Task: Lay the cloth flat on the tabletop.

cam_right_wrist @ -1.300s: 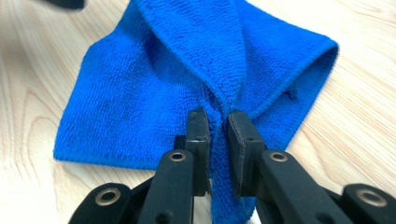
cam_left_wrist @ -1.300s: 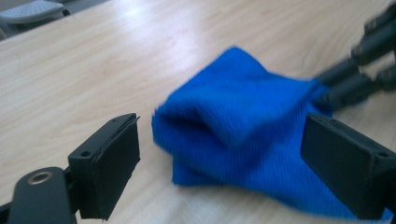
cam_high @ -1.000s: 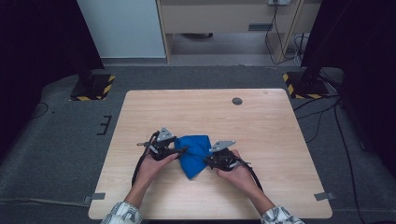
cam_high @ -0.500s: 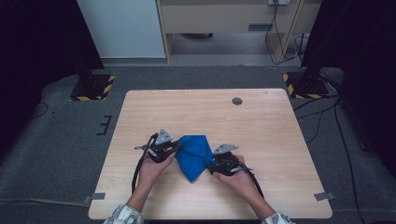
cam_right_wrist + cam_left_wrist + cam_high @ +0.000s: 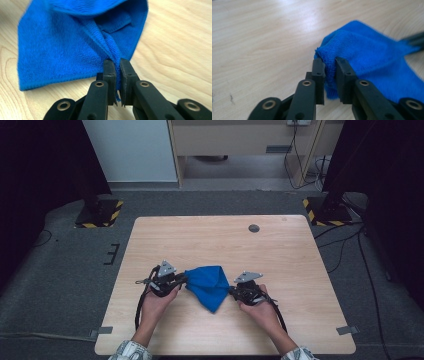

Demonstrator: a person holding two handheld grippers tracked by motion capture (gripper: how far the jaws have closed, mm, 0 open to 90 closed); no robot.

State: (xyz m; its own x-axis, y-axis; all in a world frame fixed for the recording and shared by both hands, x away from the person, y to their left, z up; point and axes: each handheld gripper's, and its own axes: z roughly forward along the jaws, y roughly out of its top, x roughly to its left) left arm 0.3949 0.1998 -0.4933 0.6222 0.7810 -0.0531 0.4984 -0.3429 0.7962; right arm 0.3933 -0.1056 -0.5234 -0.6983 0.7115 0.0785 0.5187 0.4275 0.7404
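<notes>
A blue cloth (image 5: 207, 285) lies bunched on the wooden table (image 5: 200, 235), stretched between my two grippers. My left gripper (image 5: 184, 279) holds its left end. In the left gripper view the jaws (image 5: 329, 62) have just been closing and now pinch a folded corner of the cloth (image 5: 372, 50). My right gripper (image 5: 231, 292) holds the right side. In the right gripper view its jaws (image 5: 117, 62) have just closed on a gathered hem of the cloth (image 5: 62, 50), which fans out beyond them.
A small dark round cap (image 5: 254, 228) sits in the tabletop toward the far right. Two stand bases with yellow-black stripes (image 5: 97, 214) (image 5: 325, 210) rest on the grey floor beyond the far corners. Bare wood surrounds the cloth.
Both grippers have closed on the cloth. The left hand has drifted a little to the left, and the cloth now spans wider between the two grippers.
</notes>
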